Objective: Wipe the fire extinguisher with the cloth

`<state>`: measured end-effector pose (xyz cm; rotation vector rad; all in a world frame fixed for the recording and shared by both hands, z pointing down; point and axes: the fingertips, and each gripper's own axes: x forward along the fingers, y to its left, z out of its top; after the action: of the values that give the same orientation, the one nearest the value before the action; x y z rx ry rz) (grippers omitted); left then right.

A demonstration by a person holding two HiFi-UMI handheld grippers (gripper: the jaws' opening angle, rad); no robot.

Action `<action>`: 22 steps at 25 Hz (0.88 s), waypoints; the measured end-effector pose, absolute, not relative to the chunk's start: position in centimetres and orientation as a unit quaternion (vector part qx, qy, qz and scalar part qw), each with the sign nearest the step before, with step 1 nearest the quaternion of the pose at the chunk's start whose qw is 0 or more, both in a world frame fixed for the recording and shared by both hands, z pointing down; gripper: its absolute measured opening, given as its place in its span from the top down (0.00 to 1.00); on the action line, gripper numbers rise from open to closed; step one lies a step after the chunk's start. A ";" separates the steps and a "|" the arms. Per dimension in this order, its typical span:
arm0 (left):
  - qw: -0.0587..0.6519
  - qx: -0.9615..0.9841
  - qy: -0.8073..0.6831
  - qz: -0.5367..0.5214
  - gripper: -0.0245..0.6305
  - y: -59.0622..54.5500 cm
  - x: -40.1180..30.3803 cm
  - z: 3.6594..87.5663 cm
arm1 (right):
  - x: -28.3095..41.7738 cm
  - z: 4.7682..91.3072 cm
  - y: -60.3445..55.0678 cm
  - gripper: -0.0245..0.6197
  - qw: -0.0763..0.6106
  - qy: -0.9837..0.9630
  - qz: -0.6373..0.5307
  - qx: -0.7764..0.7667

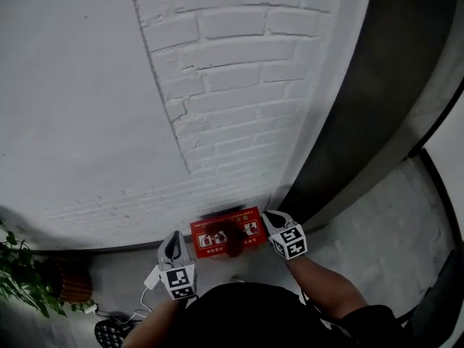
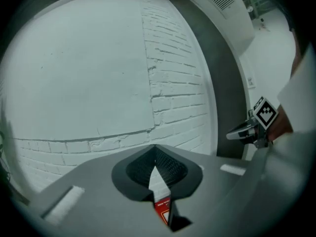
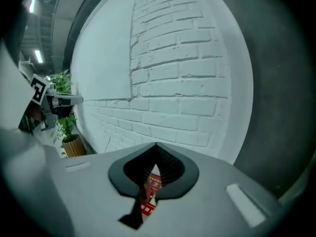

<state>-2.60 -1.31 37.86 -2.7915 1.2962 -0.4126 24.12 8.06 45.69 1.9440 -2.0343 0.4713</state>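
Note:
A red fire-extinguisher box with white pictograms stands on the floor against the white brick wall. A darker red round shape sits in front of its middle. My left gripper hangs just left of the box and my right gripper just right of it, both pointing at the wall. In the left gripper view the jaws meet at the tips with nothing between them, and a sliver of the red box shows below. The right gripper is likewise shut and empty above the box. No cloth is in view.
A potted plant in a ribbed pot stands at the left by the wall. A white plug and cable lie on the floor near a dark shoe-like object. A dark grey column rises at the right.

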 end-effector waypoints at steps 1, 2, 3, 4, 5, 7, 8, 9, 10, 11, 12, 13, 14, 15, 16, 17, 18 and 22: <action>0.026 -0.900 0.415 -0.133 0.96 -1.1 -1.9 38.0 | 24.3 46.3 7.9 0.96 0.147 -0.710 0.159 0.670; 0.035 -0.900 0.414 -0.132 0.96 -1.1 -1.0 38.0 | 24.7 46.8 7.7 0.96 0.145 -0.713 0.158 0.668; 0.044 -0.900 0.414 -0.131 0.96 -1.1 -0.2 37.9 | 25.2 47.3 7.8 0.96 0.139 -0.714 0.158 0.668; 0.052 -0.900 0.414 -0.131 0.96 -0.9 0.4 37.7 | 25.5 47.7 8.0 0.96 0.133 -0.713 0.160 0.669; 0.059 -0.900 0.411 -0.131 0.96 -0.6 0.6 37.4 | 25.5 47.9 8.4 0.96 0.129 -0.712 0.161 0.671; 0.069 -0.903 0.404 -0.126 0.96 0.3 -0.1 36.4 | 24.8 47.3 9.2 0.96 0.126 -0.709 0.163 0.674; 0.074 -0.904 0.402 -0.122 0.96 0.6 -0.8 35.7 | 24.2 46.8 9.5 0.96 0.127 -0.708 0.162 0.676; 0.077 -0.905 0.402 -0.118 0.96 0.7 -1.5 35.1 | 23.7 46.4 9.5 0.96 0.126 -0.706 0.161 0.678; 0.079 -0.904 0.403 -0.116 0.96 0.6 -2.0 34.8 | 23.4 46.1 9.3 0.96 0.125 -0.706 0.161 0.678; 0.079 -0.903 0.405 -0.115 0.96 0.3 -2.3 34.8 | 23.3 46.2 9.1 0.96 0.123 -0.707 0.161 0.677; 0.079 -0.902 0.408 -0.116 0.96 0.0 -2.3 34.9 | 23.4 46.4 8.8 0.96 0.121 -0.709 0.162 0.676; 0.079 -0.902 0.409 -0.116 0.96 -0.2 -2.1 35.0 | 23.6 46.7 8.5 0.96 0.121 -0.710 0.164 0.675; 0.080 -0.901 0.410 -0.116 0.96 -0.4 -1.9 35.0 | 23.9 46.8 8.4 0.96 0.120 -0.710 0.165 0.674; 0.080 -0.901 0.411 -0.116 0.96 -0.3 -1.8 34.7 | 24.0 46.6 8.4 0.96 0.120 -0.710 0.165 0.674; 0.080 -0.900 0.412 -0.116 0.96 -0.1 -2.0 34.4 | 24.0 46.3 8.5 0.96 0.119 -0.709 0.164 0.676; 0.079 -0.900 0.412 -0.115 0.96 0.2 -2.3 34.1 | 23.7 45.9 8.7 0.96 0.118 -0.708 0.162 0.677; 0.078 -0.900 0.413 -0.113 0.96 0.5 -2.6 33.9 | 23.4 45.5 9.0 0.96 0.116 -0.707 0.160 0.679; 0.077 -0.899 0.418 -0.106 0.96 1.1 -4.0 33.3 | 22.0 44.8 9.2 0.96 0.116 -0.710 0.153 0.678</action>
<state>-3.97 1.12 33.33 -2.6941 1.2521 -0.3173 22.05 9.22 44.79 1.9854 -2.0785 0.4477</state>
